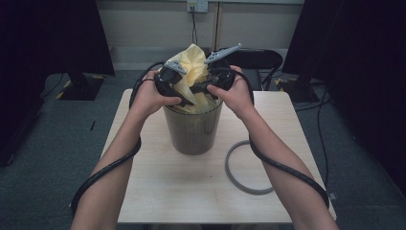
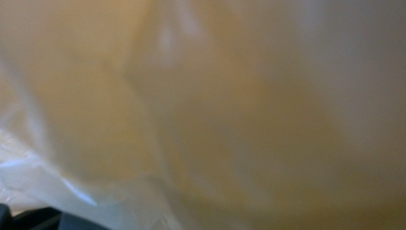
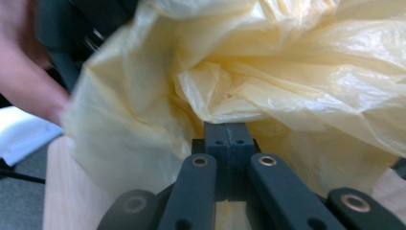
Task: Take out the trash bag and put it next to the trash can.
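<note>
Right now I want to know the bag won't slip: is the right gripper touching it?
Touching. The right gripper view shows the right gripper shut on a fold of the yellow bag.

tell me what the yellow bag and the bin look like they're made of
Yellow bag: thin, glossy, translucent plastic film, judging by its fine crinkles and sheen. Bin: probably smoky see-through plastic, since a dim shape shows through its smooth wall; tinted glass can't be ruled out.
</note>
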`<action>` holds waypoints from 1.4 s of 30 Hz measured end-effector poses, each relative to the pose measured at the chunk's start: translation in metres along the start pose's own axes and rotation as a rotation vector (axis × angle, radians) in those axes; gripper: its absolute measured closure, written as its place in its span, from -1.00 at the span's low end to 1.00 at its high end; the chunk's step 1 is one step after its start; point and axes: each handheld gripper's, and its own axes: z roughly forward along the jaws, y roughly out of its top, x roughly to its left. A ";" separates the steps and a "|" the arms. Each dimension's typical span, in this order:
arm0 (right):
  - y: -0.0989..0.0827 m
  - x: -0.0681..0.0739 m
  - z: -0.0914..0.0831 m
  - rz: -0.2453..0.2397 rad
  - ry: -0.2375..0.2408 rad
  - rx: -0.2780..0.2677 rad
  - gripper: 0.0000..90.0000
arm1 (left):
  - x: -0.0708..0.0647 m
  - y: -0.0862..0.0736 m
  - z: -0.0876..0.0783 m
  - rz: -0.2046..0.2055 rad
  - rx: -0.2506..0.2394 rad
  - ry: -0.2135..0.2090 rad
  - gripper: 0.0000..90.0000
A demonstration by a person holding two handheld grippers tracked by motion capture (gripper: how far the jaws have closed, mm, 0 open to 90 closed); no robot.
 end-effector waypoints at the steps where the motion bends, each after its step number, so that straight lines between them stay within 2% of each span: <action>1: 0.000 0.000 0.000 0.010 0.012 -0.012 1.00 | 0.000 -0.001 0.002 -0.008 -0.007 -0.006 -0.30; 2: 0.000 0.000 0.001 0.020 0.022 -0.021 1.00 | 0.001 -0.001 0.004 -0.013 -0.012 -0.015 -0.29; 5: -0.001 -0.001 0.002 0.036 0.039 -0.036 1.00 | 0.002 -0.004 0.007 -0.038 -0.034 -0.045 -0.03; 6: -0.001 -0.002 0.003 0.040 0.041 -0.040 1.00 | 0.001 -0.004 0.007 -0.039 -0.034 -0.064 0.21; 7: -0.002 -0.002 0.003 0.045 0.049 -0.046 1.00 | 0.000 -0.004 0.008 -0.045 -0.043 -0.064 0.40; 8: -0.002 -0.002 0.003 0.047 0.051 -0.052 1.00 | 0.000 -0.004 0.008 -0.049 -0.046 -0.066 0.51; 9: -0.002 -0.002 0.003 0.047 0.054 -0.058 1.00 | 0.000 -0.004 0.007 -0.071 -0.047 -0.071 0.69; 11: -0.003 -0.003 0.001 0.057 0.062 -0.072 1.00 | -0.001 -0.005 0.005 -0.102 -0.050 -0.069 0.80; 12: -0.005 -0.005 0.000 0.077 0.066 -0.089 0.90 | 0.000 -0.005 0.003 -0.113 -0.049 -0.062 0.83; 13: -0.006 -0.006 -0.002 0.096 0.065 -0.109 0.66 | 0.001 -0.006 0.001 -0.128 -0.049 -0.057 0.85; 14: -0.008 -0.008 -0.004 0.113 0.043 -0.118 0.43 | 0.002 -0.008 -0.002 -0.136 -0.055 -0.059 0.85; 16: -0.013 -0.013 -0.009 0.126 -0.004 -0.114 0.25 | 0.005 -0.011 -0.008 -0.152 -0.071 -0.063 0.86; 18: -0.017 -0.017 -0.014 0.136 -0.018 -0.112 0.06 | 0.008 -0.014 -0.013 -0.168 -0.092 -0.063 0.86; 20: -0.020 -0.018 -0.016 0.138 -0.026 -0.103 -0.04 | 0.011 -0.017 -0.018 -0.189 -0.105 -0.045 0.86; 23: -0.024 -0.016 -0.014 0.128 -0.022 -0.079 -0.13 | 0.014 -0.020 -0.025 -0.225 -0.139 -0.049 0.86; 25: -0.026 -0.015 -0.011 0.126 -0.022 -0.066 -0.16 | 0.015 -0.021 -0.029 -0.227 -0.165 -0.056 0.86; 28: -0.027 -0.014 -0.005 0.122 -0.026 -0.039 -0.11 | 0.016 -0.023 -0.034 -0.238 -0.195 -0.072 0.87; 30: -0.027 -0.014 0.000 0.110 -0.052 -0.014 -0.03 | 0.016 -0.024 -0.035 -0.241 -0.202 -0.081 0.87; 31: -0.027 -0.014 0.002 0.109 -0.062 -0.003 0.21 | 0.017 -0.024 -0.036 -0.235 -0.200 -0.085 0.87; 32: -0.028 -0.015 0.004 0.107 -0.053 0.008 0.53 | 0.017 -0.025 -0.036 -0.231 -0.197 -0.090 0.87; 34: -0.028 -0.015 0.005 0.101 -0.047 0.009 0.91 | 0.016 -0.026 -0.036 -0.221 -0.190 -0.104 0.87; 37: -0.026 -0.015 0.006 0.092 -0.049 0.020 1.00 | 0.015 -0.026 -0.033 -0.186 -0.159 -0.108 0.86; 39: -0.023 -0.015 0.005 0.094 -0.053 0.015 1.00 | 0.013 -0.024 -0.029 -0.136 -0.139 -0.096 0.83; 40: -0.021 -0.014 0.004 0.091 -0.058 0.004 1.00 | 0.012 -0.023 -0.027 -0.122 -0.129 -0.110 0.80; 42: -0.016 -0.012 0.002 0.086 -0.061 -0.013 1.00 | 0.010 -0.021 -0.021 -0.080 -0.109 -0.114 0.63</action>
